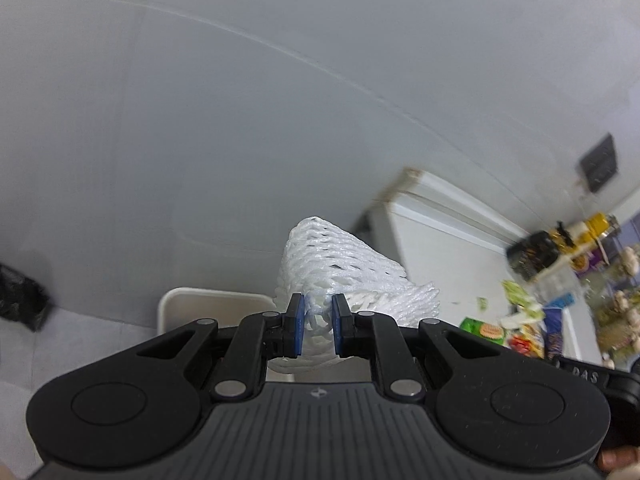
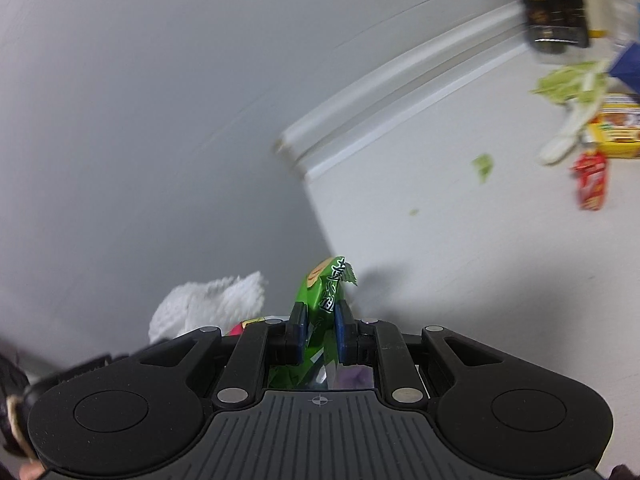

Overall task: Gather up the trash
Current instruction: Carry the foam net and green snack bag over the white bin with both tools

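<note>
Already Two Pieces of Trash Are Pinched, One in Each Gripper

Clearly the left gripper (image 1: 318,312) is pressed almost together on a white foam net sleeve (image 1: 344,276), the kind that wraps fruit. The blue pads (image 1: 297,320) bite its near end, and the rest stands out beyond the fingertips. I judge it very light, soft and springy; it squashes easily, so a pinch on a bunched edge is enough.

The right gripper (image 2: 320,316) pinches a green snack wrapper (image 2: 328,284) at its middle, with the crimped top edge sticking up past the fingers. Such film is thin, light and probably slippery, so a firm hold across a folded part seems safest.

Below the left gripper a pale bin rim (image 1: 208,296) shows, just to the near left of the net. Farther right lies the white counter (image 2: 440,220), with a red packet (image 2: 592,180), a yellow box (image 2: 616,132), green leaf scraps (image 2: 568,80) and dark bottles (image 2: 556,16) at its far right end.
</note>
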